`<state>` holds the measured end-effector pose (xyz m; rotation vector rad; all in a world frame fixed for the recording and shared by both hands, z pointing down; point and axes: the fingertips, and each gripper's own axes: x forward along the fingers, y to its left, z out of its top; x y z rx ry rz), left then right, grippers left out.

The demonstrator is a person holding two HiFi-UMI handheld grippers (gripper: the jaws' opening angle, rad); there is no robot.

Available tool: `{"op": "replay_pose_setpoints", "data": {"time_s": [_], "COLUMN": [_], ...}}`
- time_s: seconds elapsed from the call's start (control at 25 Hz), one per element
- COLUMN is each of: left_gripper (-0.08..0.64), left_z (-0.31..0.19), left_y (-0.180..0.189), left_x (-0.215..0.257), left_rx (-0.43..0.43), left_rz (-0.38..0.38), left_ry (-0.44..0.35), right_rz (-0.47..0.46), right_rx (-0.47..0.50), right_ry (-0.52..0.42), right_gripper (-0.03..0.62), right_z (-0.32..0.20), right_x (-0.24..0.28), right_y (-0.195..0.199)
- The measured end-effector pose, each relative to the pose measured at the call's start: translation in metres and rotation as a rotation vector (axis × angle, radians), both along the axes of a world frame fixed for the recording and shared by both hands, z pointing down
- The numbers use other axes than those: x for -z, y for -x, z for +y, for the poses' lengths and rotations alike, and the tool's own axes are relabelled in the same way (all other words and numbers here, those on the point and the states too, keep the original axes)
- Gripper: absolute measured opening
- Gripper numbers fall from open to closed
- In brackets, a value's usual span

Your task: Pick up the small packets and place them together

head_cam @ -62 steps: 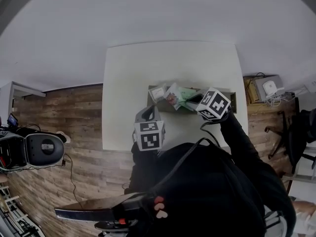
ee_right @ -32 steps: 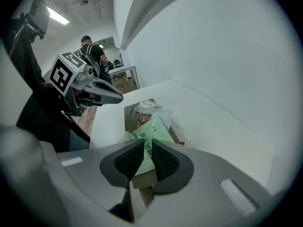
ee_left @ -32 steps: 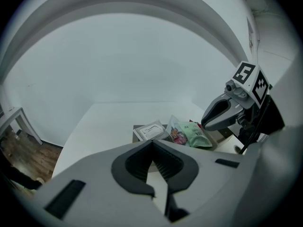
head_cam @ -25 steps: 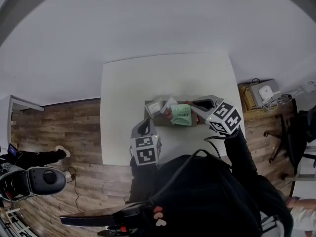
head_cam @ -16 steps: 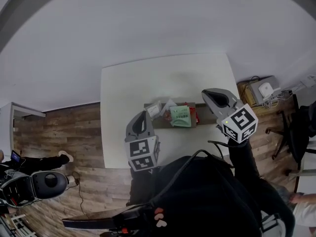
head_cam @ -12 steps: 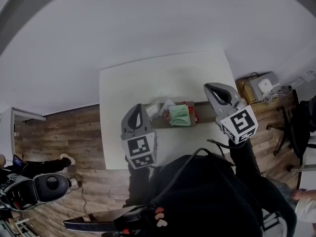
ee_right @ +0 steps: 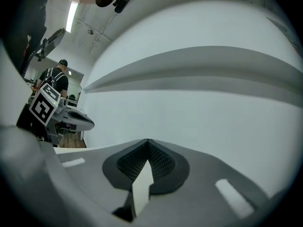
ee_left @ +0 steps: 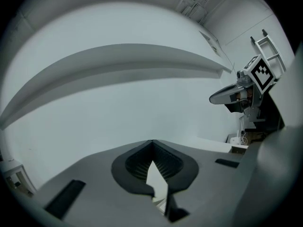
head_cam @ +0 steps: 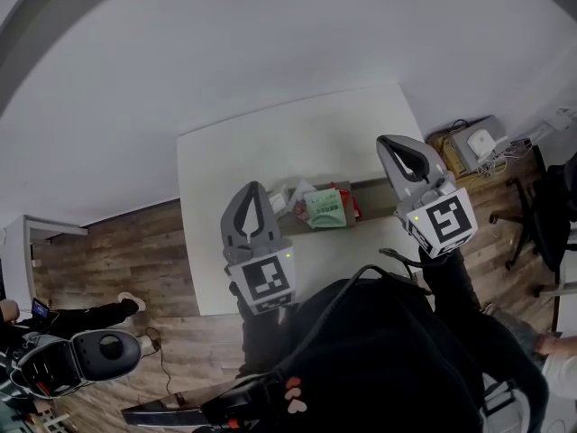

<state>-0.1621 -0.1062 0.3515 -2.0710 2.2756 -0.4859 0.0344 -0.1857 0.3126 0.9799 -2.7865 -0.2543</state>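
The small packets lie bunched on a dark tray (head_cam: 383, 190) on the white table (head_cam: 270, 142): a green packet (head_cam: 325, 207), white packets (head_cam: 287, 197) to its left and a red packet (head_cam: 348, 202) at its right edge. My left gripper (head_cam: 251, 188) is raised near the tray's left end, shut and empty. My right gripper (head_cam: 389, 141) is lifted over the tray's right end, also shut with nothing in it. Both gripper views look at the pale wall; the left gripper (ee_left: 152, 142) and the right gripper (ee_right: 147, 141) show their tips meeting. No packets show in them.
Wooden floor surrounds the table. A low box with devices and cables (head_cam: 478, 142) stands to the right, beside an office chair (head_cam: 550, 233). A grey rounded machine (head_cam: 90, 354) sits at lower left. A person (ee_right: 57, 79) stands far off in the right gripper view.
The right gripper drew back from the green packet to the right and rose. The left gripper also lifted. The packets stayed on the tray.
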Motion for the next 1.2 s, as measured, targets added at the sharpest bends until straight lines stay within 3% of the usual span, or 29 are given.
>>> {"op": "replay_pose_setpoints", "data": {"time_s": [0.36,1.2], "left_gripper": [-0.002,-0.001], "left_z": [0.000,0.019], "left_y": [-0.002,0.009], "left_x": [-0.001,-0.001], "left_rx": [-0.013,0.046], "left_rz": [0.028,0.068], "left_ry": [-0.011,0.012], "right_rz": [-0.006,0.012], "right_rx": [-0.007,-0.005], "right_ry": [-0.013,-0.028], "right_gripper": [0.000,0.000], "right_z": [0.004,0.023], "right_x": [0.004,0.006], "right_y": [-0.001,-0.002]}}
